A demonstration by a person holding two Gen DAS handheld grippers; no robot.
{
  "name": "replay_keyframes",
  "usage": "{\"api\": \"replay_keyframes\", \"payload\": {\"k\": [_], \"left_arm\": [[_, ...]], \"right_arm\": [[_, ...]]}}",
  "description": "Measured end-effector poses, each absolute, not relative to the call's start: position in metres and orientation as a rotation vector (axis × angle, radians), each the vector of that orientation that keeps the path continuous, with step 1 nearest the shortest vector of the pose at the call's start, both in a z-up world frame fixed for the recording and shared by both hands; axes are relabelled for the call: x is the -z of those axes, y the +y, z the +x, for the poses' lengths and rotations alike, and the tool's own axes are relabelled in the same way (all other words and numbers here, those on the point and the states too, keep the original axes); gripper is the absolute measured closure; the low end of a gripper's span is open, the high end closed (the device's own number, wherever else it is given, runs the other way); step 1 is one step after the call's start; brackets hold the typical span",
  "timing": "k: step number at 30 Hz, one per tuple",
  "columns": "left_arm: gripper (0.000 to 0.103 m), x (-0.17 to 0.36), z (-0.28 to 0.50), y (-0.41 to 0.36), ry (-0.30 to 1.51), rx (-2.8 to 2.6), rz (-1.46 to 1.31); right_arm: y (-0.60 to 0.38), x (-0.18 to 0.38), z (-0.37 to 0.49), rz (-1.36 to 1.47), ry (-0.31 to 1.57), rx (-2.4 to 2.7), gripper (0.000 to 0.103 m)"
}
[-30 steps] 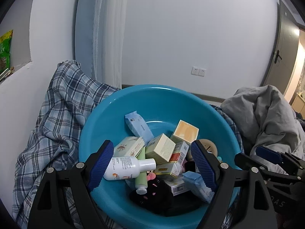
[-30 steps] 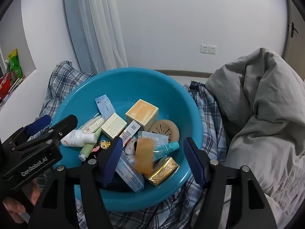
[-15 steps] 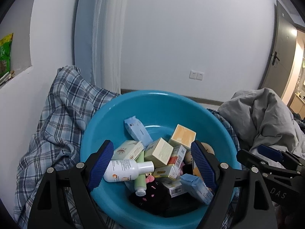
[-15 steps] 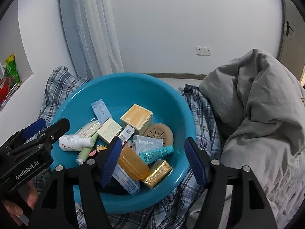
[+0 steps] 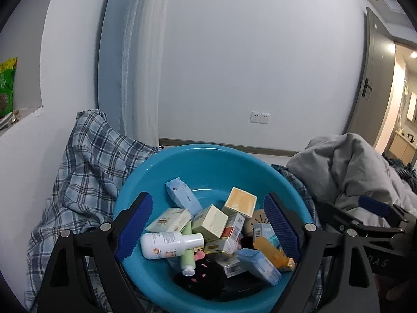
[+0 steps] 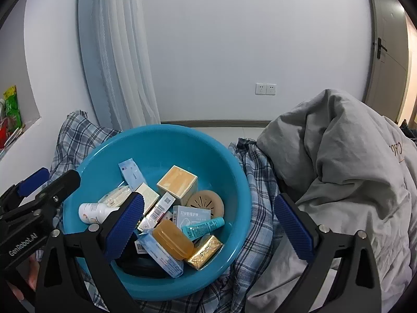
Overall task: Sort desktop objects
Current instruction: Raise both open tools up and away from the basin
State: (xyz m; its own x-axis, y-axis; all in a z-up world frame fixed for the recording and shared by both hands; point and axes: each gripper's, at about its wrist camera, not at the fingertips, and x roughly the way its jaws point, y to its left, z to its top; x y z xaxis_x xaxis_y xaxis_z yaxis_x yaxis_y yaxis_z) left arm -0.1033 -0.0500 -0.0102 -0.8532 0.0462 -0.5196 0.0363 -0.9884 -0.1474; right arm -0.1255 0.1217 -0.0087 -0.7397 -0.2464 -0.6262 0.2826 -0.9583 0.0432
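Left gripper angled downward, jaws opening, blue pads spread wide with nothing pressed between them. Right gripper tilted downward too, jaws opening, pads far apart, gripping nothing. Side by side, each visible at the edge of the other's view. A hand glimpsed under the left gripper's black frame.
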Motion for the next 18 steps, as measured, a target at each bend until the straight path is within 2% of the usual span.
{"api": "replay_keyframes", "payload": {"k": [2, 4, 9, 18], "left_arm": [[0.01, 0.01, -0.104, -0.05, -0.234, -3.027, -0.863], [0.0, 0.01, -0.103, -0.051, -0.221, -3.083, -0.85], [0.0, 0.002, -0.093, -0.055, -0.221, -3.113, -0.745], [0.0, -0.023, -0.079, -0.051, -0.192, -3.047, -0.798]], "right_arm": [[0.122, 0.007, -0.125, 0.954, 0.079, 2.688, 0.004], [0.122, 0.006, -0.124, 0.944, 0.079, 2.689, 0.004], [0.124, -0.002, -0.119, 0.912, 0.074, 2.692, 0.004], [0.124, -0.017, -0.105, 0.853, 0.077, 2.699, 0.003]]}}
